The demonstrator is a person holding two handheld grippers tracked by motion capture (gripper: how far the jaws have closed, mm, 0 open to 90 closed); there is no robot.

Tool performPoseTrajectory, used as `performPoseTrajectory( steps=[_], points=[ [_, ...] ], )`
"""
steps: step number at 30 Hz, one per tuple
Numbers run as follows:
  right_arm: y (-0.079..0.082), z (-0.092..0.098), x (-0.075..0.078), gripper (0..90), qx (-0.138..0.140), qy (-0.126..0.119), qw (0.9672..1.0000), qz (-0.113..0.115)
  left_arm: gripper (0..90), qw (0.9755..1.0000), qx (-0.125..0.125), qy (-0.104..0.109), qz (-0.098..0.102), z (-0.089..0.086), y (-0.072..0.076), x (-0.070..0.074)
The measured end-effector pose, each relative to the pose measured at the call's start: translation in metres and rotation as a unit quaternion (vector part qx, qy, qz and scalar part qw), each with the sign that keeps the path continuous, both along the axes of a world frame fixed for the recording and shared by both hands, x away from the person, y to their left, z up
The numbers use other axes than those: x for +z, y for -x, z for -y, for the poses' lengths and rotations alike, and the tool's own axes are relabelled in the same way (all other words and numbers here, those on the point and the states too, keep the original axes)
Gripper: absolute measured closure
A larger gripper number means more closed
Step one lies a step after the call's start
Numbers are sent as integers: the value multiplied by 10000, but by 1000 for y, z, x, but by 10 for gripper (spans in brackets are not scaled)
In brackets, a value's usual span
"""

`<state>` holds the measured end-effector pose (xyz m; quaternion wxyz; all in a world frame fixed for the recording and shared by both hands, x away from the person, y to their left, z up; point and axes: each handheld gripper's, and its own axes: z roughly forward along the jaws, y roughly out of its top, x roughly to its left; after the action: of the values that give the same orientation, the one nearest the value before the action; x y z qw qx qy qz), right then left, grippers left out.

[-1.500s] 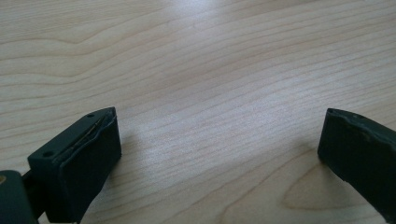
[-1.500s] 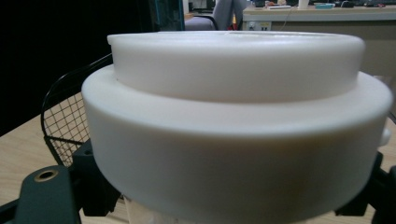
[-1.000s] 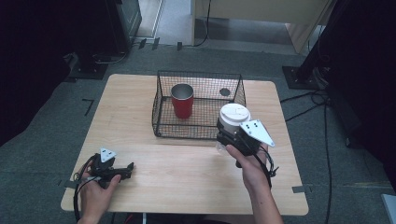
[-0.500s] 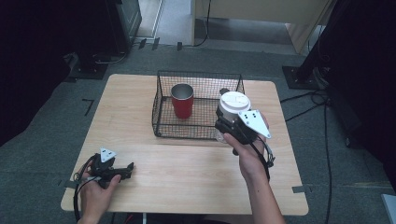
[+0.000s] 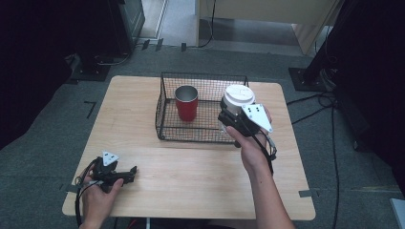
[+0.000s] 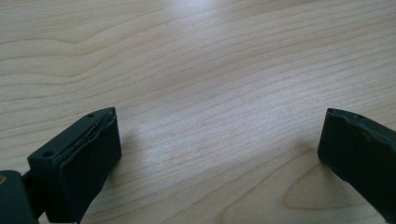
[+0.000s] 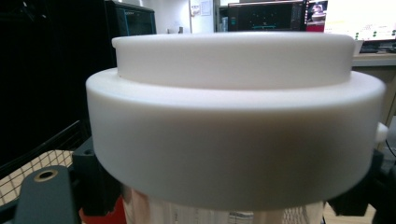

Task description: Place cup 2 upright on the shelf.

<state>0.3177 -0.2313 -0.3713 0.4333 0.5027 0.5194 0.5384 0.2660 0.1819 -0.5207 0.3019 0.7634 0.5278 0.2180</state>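
A cup with a wide white lid (image 5: 239, 95) hangs in my right gripper (image 5: 229, 118), which is shut on its body just under the lid. It is held above the right front part of a black wire basket (image 5: 162, 107). In the right gripper view the lid (image 7: 233, 116) looms close, and a black finger (image 7: 93, 179) presses the cup's side below it. A red cup (image 5: 186, 102) stands upright inside the basket, to the left. My left gripper (image 5: 130, 172) rests on the wooden table (image 5: 200, 167) at the front left, its jaws (image 6: 219, 149) open over bare wood.
The basket sits at the middle back of the table. Black stands and cables lie on the grey floor around the table. Bare wood stretches between the two hands along the front.
My right gripper has carried the white-lidded cup away from the person and a little left, from beside the basket's right front corner to over its rim. The left gripper stayed still.
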Motion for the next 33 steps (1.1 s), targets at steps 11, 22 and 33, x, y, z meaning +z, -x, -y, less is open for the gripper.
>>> performPoseTrajectory(
  steps=[11, 22, 33],
  points=[
    [-20, 3, -3, 161, -95, -40, 9999, -27, 0, 10000, 3, 1, 0, 0, 0, 0],
    [-41, 2, -7, 161, -188, -10, 9998, -94, 0, 10000, 3, 3, -1, 0, 0, 0],
    [-66, 1, -17, 161, -304, -67, 9993, -216, 0, 10000, 1, -1, -4, 0, 0, 0]
  ],
)
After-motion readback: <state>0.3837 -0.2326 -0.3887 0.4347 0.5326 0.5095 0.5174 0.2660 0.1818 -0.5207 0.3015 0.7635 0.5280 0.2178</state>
